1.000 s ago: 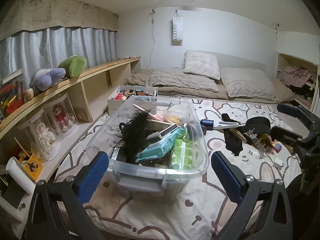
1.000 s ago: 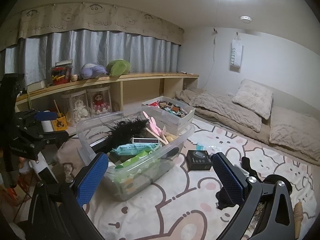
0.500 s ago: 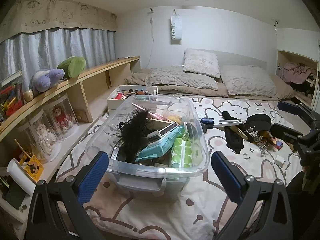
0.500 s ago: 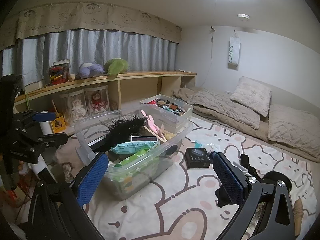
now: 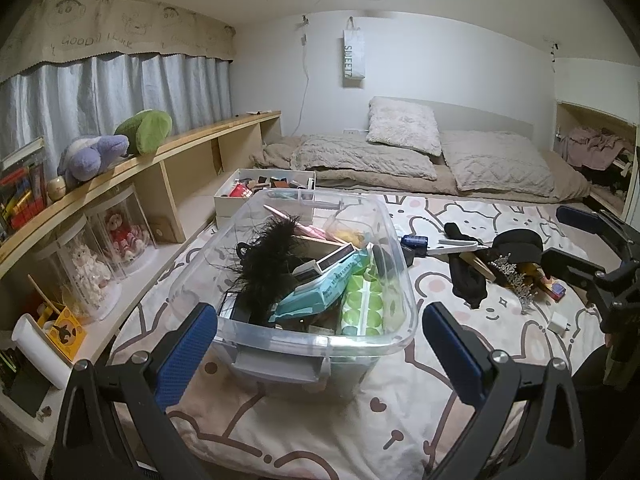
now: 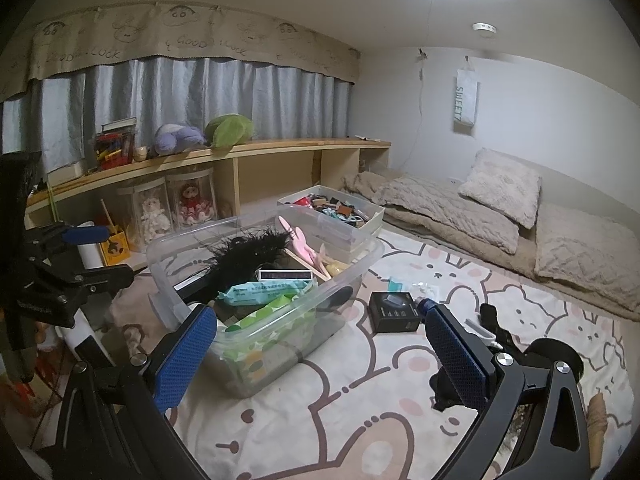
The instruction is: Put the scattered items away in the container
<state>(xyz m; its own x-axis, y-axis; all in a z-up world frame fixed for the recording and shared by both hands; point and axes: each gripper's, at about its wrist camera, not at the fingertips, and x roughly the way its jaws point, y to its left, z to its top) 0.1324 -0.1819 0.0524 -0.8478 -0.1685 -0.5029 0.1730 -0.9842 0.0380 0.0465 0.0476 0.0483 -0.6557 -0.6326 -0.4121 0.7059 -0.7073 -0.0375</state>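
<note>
A clear plastic bin (image 5: 384, 220) (image 6: 360, 252) sits on the bunny-print blanket, holding a black feather piece (image 5: 264, 268), a teal wipes pack (image 5: 324, 288) and a green dotted pack (image 5: 362, 304). My left gripper (image 5: 316, 336) is open and empty just in front of the bin. My right gripper (image 6: 320, 344) is open and empty beside the bin. Scattered to the bin's right lie a black box (image 6: 394, 312), a black sock (image 5: 466, 276), a black hat (image 5: 518, 244), a silver tiara (image 5: 514, 276) and a white charger (image 5: 558, 326).
A white box of small items (image 5: 264, 192) stands behind the bin. A wooden shelf (image 5: 120, 168) with plush toys and doll jars runs along the left. Bedding and pillows (image 5: 400, 148) lie at the back. The right gripper shows in the left wrist view (image 5: 592, 256).
Both grippers have drifted slightly; the views shift a little. Nothing was picked up or released.
</note>
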